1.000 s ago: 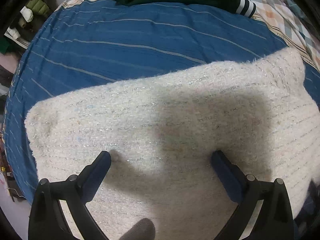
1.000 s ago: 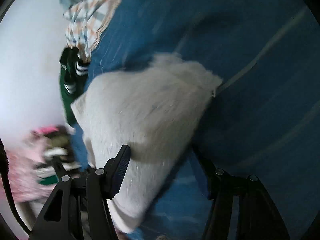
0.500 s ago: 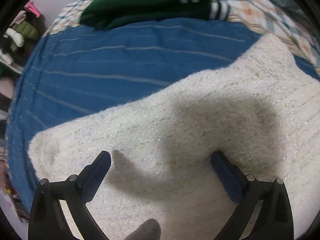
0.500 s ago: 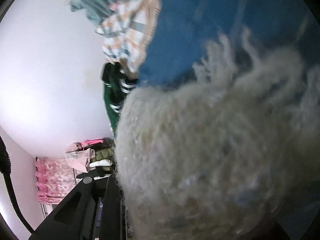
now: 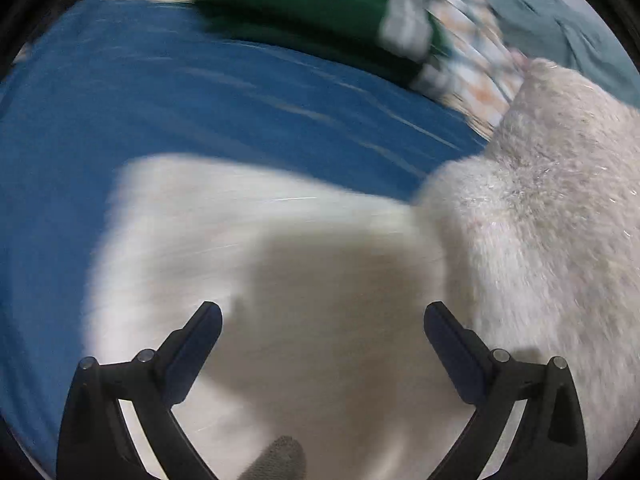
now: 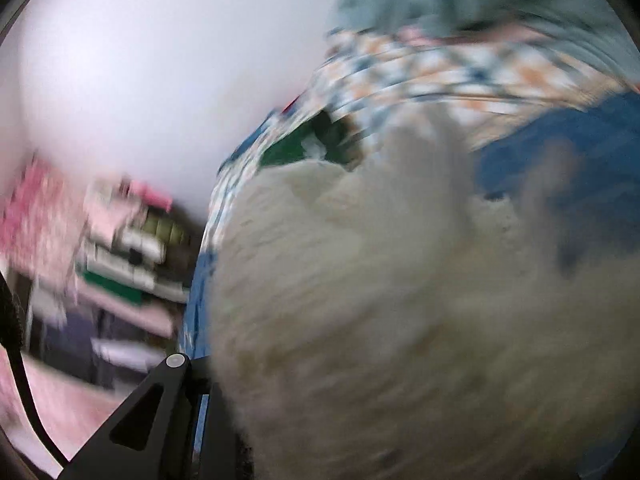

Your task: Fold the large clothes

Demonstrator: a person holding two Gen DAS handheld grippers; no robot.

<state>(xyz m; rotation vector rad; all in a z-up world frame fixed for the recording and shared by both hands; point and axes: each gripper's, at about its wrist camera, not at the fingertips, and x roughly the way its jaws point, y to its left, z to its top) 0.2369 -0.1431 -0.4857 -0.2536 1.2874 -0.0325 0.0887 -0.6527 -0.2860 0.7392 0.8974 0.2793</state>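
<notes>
My left gripper hangs with jaws wide apart over the cream sweater on the blue bedspread. Fuzzy fabric smothers my right gripper; its jaws I cannot tell.

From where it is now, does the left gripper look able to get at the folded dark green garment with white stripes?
Probably yes: the left gripper is open over the fluffy cream sweater, and only blue striped bedspread lies between that and the green garment.
</notes>
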